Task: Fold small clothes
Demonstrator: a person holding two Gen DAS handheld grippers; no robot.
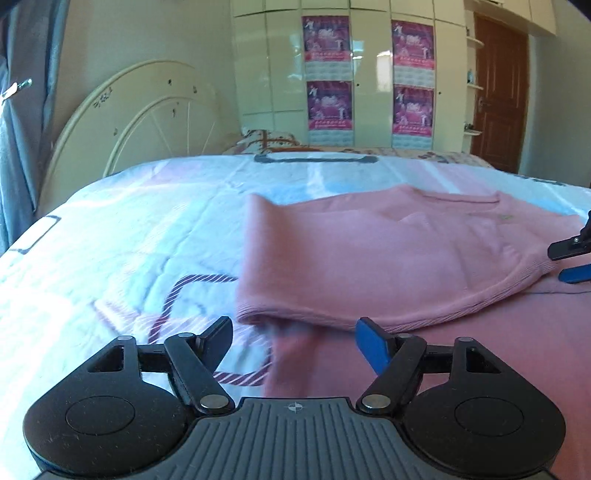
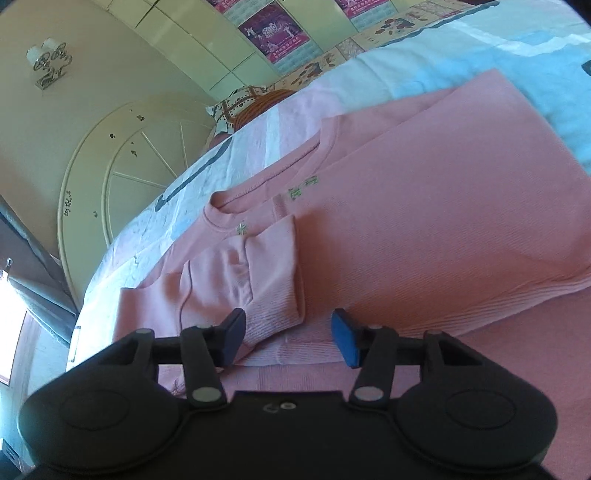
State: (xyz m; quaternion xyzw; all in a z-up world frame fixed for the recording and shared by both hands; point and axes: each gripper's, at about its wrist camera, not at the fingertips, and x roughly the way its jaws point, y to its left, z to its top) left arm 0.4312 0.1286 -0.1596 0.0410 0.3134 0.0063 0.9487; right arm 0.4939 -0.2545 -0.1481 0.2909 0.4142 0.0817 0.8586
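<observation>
Home bedroom: bed (image 1: 147,221), wardrobe (image 1: 369,74)

A pink sweater (image 2: 424,221) lies spread on a bed (image 2: 480,48) covered with a pale patterned sheet, its round neckline (image 2: 258,192) beyond the fingers and small green embroidery (image 2: 301,188) near it. The right gripper (image 2: 288,332) hovers just over the garment with its fingers parted and nothing pressed between them; the ribbed cuff of a folded-in sleeve (image 2: 266,280) sits just ahead of the gap, next to the left finger (image 2: 232,332), while the blue-padded right finger (image 2: 345,338) stands over the ribbed hem. Far beyond the fingers are a cream arched headboard (image 2: 122,184), a patterned pillow (image 2: 243,103) and a wardrobe (image 2: 184,33) bearing posters (image 2: 273,33).
</observation>
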